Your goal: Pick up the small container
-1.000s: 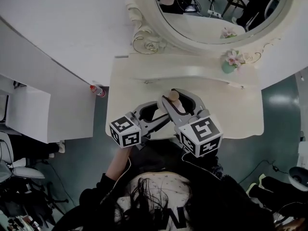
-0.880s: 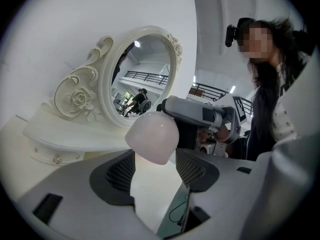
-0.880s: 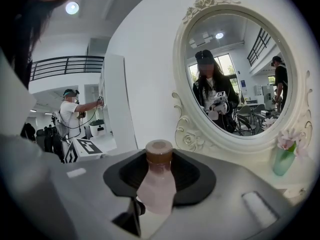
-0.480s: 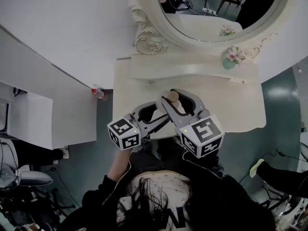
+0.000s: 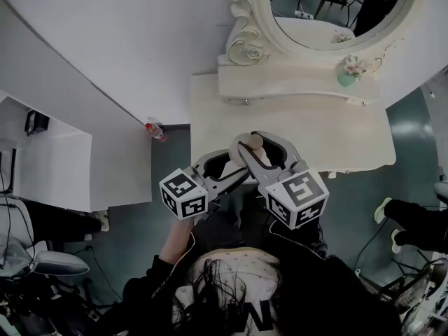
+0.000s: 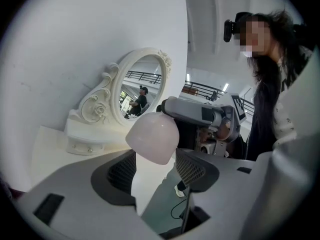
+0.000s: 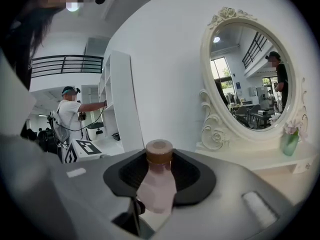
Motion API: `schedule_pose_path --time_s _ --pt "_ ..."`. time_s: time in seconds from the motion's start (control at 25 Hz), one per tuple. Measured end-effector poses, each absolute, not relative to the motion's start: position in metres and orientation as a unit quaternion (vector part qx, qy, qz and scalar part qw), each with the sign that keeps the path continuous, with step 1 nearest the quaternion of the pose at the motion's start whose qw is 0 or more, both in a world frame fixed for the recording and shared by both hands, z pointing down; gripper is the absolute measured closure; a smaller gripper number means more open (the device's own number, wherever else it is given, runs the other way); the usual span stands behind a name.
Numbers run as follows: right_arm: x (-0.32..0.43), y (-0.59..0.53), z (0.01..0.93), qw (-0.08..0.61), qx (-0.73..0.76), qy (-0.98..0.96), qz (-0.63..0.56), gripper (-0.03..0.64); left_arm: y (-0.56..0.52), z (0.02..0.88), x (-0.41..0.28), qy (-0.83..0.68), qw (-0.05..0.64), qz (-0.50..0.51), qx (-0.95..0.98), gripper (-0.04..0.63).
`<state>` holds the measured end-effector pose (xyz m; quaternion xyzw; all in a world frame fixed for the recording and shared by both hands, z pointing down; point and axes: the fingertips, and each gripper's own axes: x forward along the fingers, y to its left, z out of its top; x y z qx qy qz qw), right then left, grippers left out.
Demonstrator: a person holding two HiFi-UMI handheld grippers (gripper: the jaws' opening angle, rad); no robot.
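The small container is a pale pink bottle [image 7: 158, 183] with a brown cap [image 5: 255, 142]. My right gripper [image 7: 159, 174] is shut on it, and the dark pads press on its body just below the cap. In the head view the right gripper [image 5: 257, 151] holds it in the air above the front edge of the white dressing table [image 5: 336, 142]. My left gripper [image 5: 225, 168] is close beside it on the left, pointing at the bottle. From the left gripper view the bottle's rounded base [image 6: 153, 137] hangs just beyond the left gripper [image 6: 157, 168], which is open.
An oval mirror [image 5: 329, 9] in an ornate white frame stands at the back of the table, with a small green vase of flowers [image 5: 348, 72] on its ledge. A red-capped bottle [image 5: 155, 130] lies on the floor at left. Another person [image 7: 70, 116] stands by white shelves.
The head view has shifted, so the table and mirror now sit further right and higher. Both grippers and the held bottle keep the same pose relative to each other.
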<state>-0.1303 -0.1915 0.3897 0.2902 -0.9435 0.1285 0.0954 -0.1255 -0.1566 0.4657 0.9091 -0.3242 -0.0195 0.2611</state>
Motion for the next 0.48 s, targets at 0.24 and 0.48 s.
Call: schedule_pose_path --time_s 0.24,0.48 --pt "-0.162 -0.133 0.395 0.093 0.308 -0.938 0.129 0.469 -0.098 0.471 -0.158 -0.307 0.262 -0.012 0.915 0.360" --pt "-0.170 -0.095 0.401 0.106 0.334 -0.927 0.132 0.469 -0.059 0.477 -0.167 -0.280 0.273 -0.010 0.920 0.360"
